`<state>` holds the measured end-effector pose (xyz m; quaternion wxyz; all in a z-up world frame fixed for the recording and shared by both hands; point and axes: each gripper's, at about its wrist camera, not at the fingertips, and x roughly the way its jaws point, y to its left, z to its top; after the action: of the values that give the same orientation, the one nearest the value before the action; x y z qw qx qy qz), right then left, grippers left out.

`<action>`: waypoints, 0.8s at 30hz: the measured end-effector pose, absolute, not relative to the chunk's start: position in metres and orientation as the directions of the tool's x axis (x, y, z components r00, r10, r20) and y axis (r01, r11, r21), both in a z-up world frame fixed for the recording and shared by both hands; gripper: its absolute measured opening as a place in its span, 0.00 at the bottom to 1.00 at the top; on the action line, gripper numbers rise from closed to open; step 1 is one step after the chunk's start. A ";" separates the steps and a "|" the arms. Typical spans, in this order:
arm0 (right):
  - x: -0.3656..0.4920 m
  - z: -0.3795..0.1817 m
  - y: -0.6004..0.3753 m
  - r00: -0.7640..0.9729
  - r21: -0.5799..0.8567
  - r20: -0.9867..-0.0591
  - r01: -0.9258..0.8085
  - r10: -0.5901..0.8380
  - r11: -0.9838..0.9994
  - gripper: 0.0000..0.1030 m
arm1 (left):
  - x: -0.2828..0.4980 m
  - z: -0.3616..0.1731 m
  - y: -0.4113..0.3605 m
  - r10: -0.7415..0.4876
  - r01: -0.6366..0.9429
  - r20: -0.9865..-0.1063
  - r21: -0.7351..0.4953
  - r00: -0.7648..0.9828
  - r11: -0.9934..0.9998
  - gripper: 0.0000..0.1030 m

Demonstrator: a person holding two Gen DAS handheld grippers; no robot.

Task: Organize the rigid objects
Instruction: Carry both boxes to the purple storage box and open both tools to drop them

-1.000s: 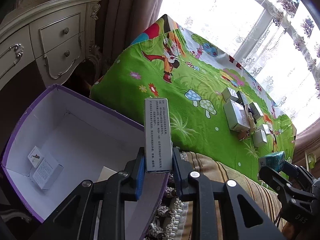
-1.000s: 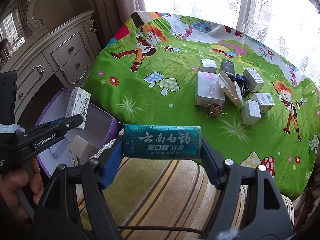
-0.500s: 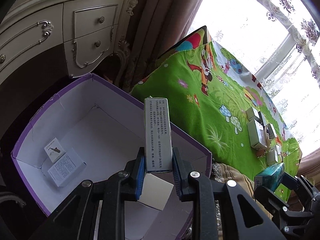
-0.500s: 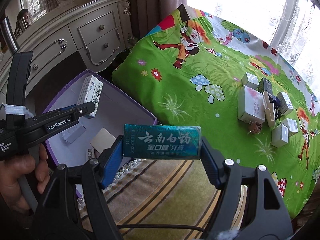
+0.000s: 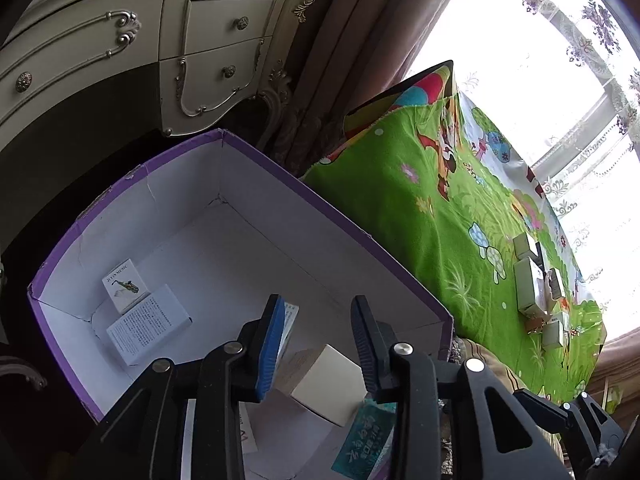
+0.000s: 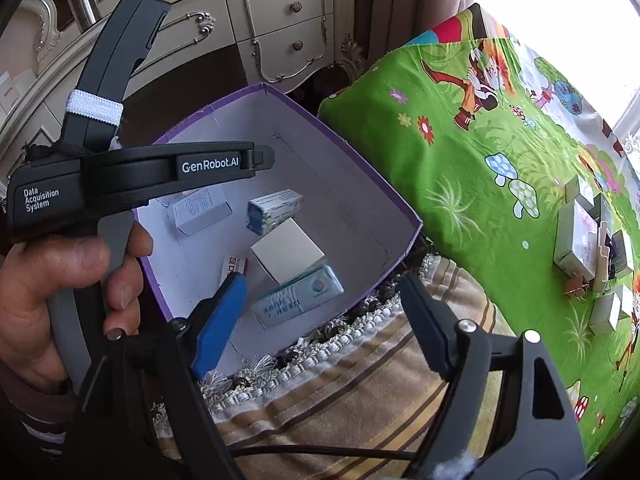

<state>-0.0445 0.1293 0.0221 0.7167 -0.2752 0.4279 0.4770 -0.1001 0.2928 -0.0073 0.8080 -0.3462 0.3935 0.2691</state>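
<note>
Both sets of tongs are over the purple box now. My left tongs have just been opening and stand parted with nothing between them; the slim white carton lies on the box floor. My right tongs have just spread wide too, and the teal toothpaste carton is below them, blurred, leaning against the plain white cube box, clear of both pads.

Risk from here: that teal carton looks unsettled, so it may slide or tip the cube. Pulling the right tongs back low could snag the box's near wall or the fringed cushion and drag the box.

More small boxes wait on the green cartoon cloth, bunched close together, so a wide approach there could knock neighbours aside.
</note>
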 end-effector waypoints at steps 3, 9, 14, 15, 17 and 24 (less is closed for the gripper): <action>-0.039 0.023 0.125 0.182 0.025 -0.873 -0.909 0.451 0.416 0.83 | -0.096 -0.007 0.289 0.154 -0.698 -0.821 -0.350 0.549 0.625 0.36; -0.022 0.031 0.109 0.224 0.022 -0.861 -0.880 0.457 0.474 0.83 | -0.086 -0.006 0.277 0.136 -0.677 -0.821 -0.349 0.554 0.649 0.41; -0.002 0.037 0.086 0.273 0.019 -0.849 -0.841 0.453 0.541 0.83 | -0.067 -0.006 0.259 0.107 -0.648 -0.829 -0.340 0.549 0.682 0.42; 0.003 0.039 0.081 0.283 0.019 -0.845 -0.831 0.454 0.555 0.83 | -0.063 -0.005 0.254 0.104 -0.640 -0.830 -0.337 0.548 0.691 0.42; 0.012 0.042 0.068 0.298 0.026 -0.840 -0.812 0.453 0.583 0.83 | -0.054 -0.002 0.243 0.093 -0.620 -0.830 -0.332 0.551 0.711 0.44; 0.044 0.046 0.027 0.347 0.042 -0.829 -0.743 0.439 0.667 0.83 | -0.021 0.005 0.215 0.066 -0.563 -0.835 -0.307 0.546 0.767 0.46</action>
<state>0.0445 0.0274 0.0458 0.8019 -0.1743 0.4367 0.3686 -0.0210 0.2151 0.0054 0.8321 -0.2840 0.4372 0.1892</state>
